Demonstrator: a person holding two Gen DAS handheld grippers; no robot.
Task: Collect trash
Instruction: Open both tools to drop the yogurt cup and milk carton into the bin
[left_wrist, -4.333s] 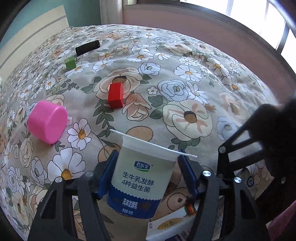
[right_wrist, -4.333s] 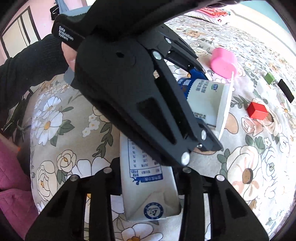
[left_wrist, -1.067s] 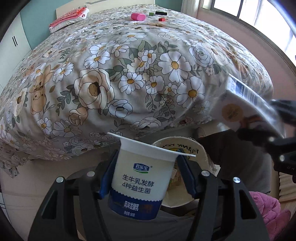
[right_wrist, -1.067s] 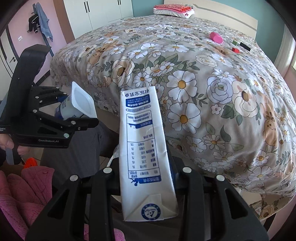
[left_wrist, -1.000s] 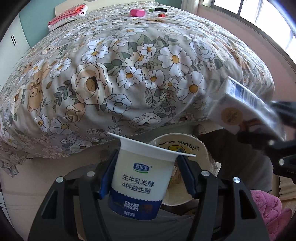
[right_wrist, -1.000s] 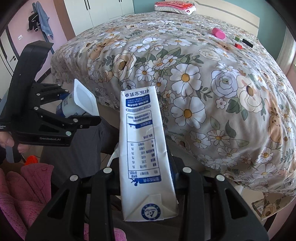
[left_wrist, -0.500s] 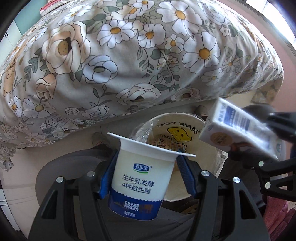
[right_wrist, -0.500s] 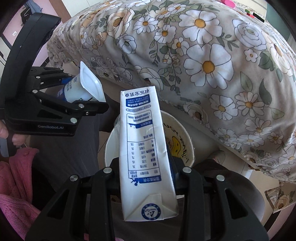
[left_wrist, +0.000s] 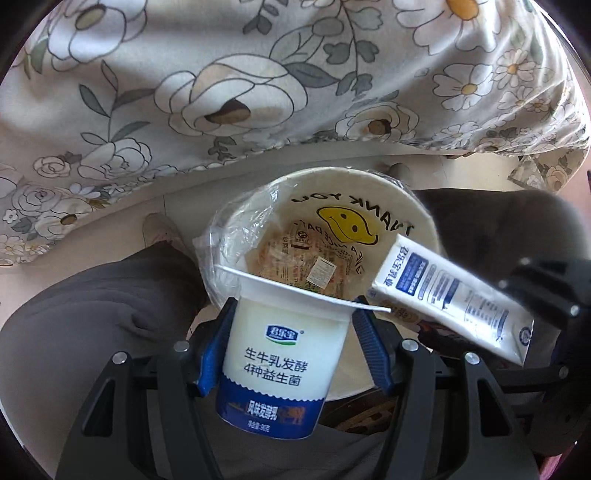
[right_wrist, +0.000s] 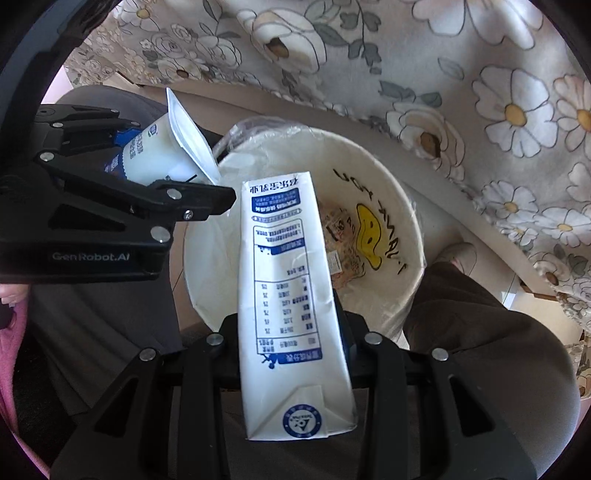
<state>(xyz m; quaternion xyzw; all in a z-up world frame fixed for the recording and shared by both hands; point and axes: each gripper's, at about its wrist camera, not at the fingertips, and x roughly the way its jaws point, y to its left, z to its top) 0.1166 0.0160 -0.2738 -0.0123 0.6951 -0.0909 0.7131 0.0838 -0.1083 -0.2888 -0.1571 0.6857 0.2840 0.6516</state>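
My left gripper (left_wrist: 291, 350) is shut on a white and blue yogurt cup (left_wrist: 280, 365), its blue pads pressing both sides, and holds it over the near rim of a white trash bin (left_wrist: 413, 203). The bin has a plastic liner with a yellow smiley print and wrappers at its bottom. My right gripper (right_wrist: 291, 332) is shut on a white and blue milk carton (right_wrist: 288, 295) that points down over the bin (right_wrist: 399, 199). In the right wrist view the left gripper (right_wrist: 173, 184) and its yogurt cup (right_wrist: 155, 155) hang at the bin's left edge. The carton (left_wrist: 443, 299) also shows at right in the left wrist view.
A floral bed cover (left_wrist: 221, 74) hangs down just behind the bin. A person's grey trouser legs (left_wrist: 103, 295) flank the bin on both sides, with feet (left_wrist: 159, 232) on the pale floor. A pink sleeve (right_wrist: 14, 332) shows at far left.
Both grippers have come down from above the bed's edge toward the bin, which now fills the middle of both views. Both grips are unchanged.
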